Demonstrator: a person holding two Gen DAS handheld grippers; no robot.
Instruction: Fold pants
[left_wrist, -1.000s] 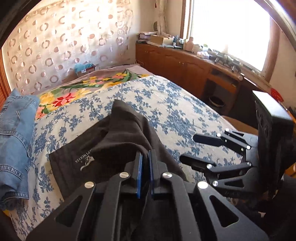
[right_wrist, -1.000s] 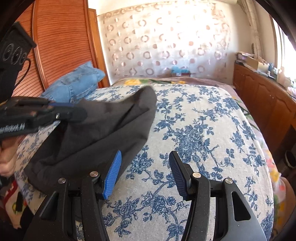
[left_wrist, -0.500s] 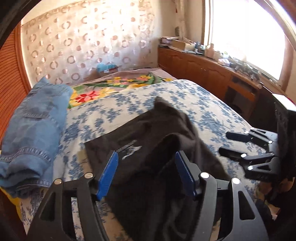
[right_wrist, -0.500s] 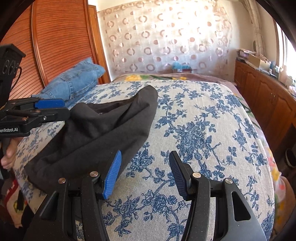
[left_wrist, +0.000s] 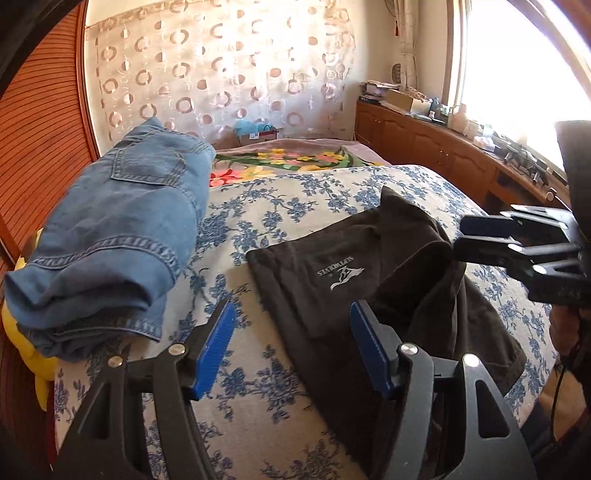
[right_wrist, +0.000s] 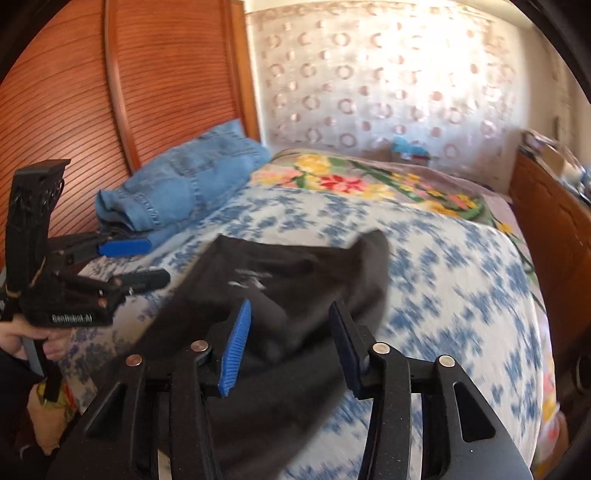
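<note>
Dark pants (left_wrist: 369, 266) with a white logo lie crumpled on the flowered bedspread (left_wrist: 295, 192). My left gripper (left_wrist: 291, 332) hovers open over the bedspread at the pants' left edge, nothing between its blue pads (left_wrist: 218, 347). In the right wrist view it shows at the left as my left gripper (right_wrist: 147, 262), held by a hand. My right gripper (right_wrist: 290, 332) hangs above the dark pants (right_wrist: 295, 280), its jaws closing; a hump of cloth lies below and between them, untouched by the pads. From the left wrist view my right gripper (left_wrist: 461, 238) reaches over the pants' right side.
Folded blue jeans (left_wrist: 118, 221) lie on the bed's left side against a ribbed wooden headboard (right_wrist: 166, 92). A bright floral blanket (right_wrist: 369, 184) covers the far end. Wooden cabinets (left_wrist: 424, 147) with clutter run under the window at the right.
My left gripper let go of the dark pants, opened and swung left toward the jeans. My right gripper moved over the pants and its jaws narrowed.
</note>
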